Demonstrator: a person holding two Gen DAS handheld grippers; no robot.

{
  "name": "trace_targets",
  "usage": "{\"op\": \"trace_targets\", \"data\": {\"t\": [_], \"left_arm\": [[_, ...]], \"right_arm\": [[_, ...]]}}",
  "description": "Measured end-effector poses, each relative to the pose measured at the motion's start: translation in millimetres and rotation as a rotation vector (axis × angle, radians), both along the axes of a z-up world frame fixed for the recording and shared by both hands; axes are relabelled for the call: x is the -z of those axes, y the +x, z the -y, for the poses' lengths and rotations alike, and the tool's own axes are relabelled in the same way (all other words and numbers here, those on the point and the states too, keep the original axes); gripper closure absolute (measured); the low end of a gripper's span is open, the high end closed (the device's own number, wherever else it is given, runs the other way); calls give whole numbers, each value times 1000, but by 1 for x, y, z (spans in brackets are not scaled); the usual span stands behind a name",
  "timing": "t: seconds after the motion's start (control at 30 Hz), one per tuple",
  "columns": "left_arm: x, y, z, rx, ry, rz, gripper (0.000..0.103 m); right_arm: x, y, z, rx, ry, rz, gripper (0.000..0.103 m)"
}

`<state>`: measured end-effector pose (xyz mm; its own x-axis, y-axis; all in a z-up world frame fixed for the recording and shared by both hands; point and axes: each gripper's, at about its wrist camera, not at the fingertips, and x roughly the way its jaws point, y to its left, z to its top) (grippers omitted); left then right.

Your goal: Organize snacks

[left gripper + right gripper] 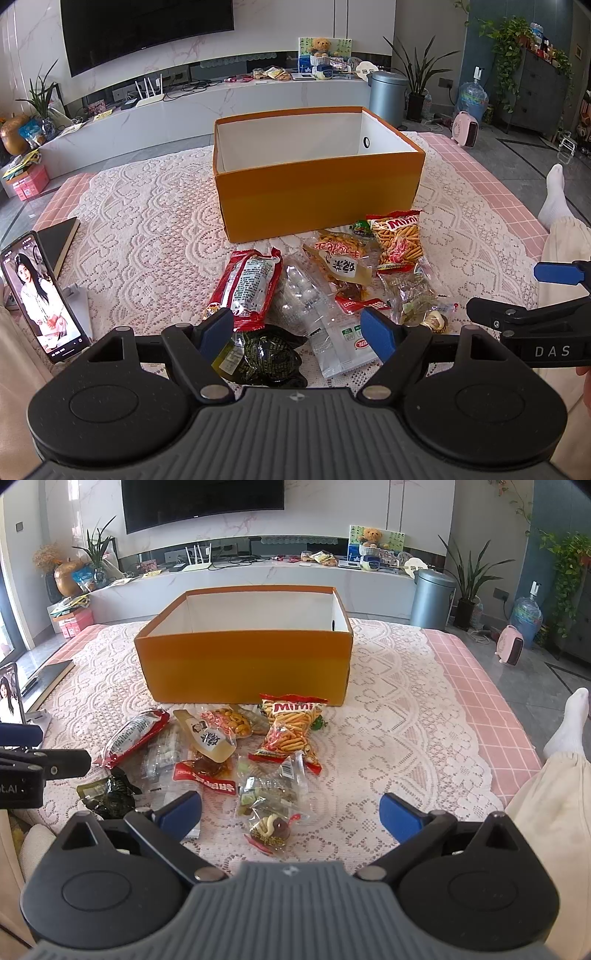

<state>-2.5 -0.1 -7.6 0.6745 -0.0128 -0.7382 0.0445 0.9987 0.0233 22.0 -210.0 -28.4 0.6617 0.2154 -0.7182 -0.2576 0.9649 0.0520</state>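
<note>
With both grippers' jaws open and empty, I risk pinching overlapping snack packets (229, 753) together instead of boxing (243, 664) one.

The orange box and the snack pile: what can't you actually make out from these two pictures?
- Orange box floor: both views, hidden by its near wall; contents unknown.
- Dark green packet: left wrist view, partly behind the left tool.
- Clear packets: contents blurred by glare.
- Right tool: its body cut off by the bottom edge.
- Phone: right wrist view, cut off by the left edge.
</note>
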Motion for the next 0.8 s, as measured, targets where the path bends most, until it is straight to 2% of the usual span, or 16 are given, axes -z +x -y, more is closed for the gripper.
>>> {"op": "trace_targets", "data": {"t": [0.8], "left_arm": [[0,0,0,0,1,-1,11]], "right_arm": [[2,1,2,2,-2,-4,4]]}}
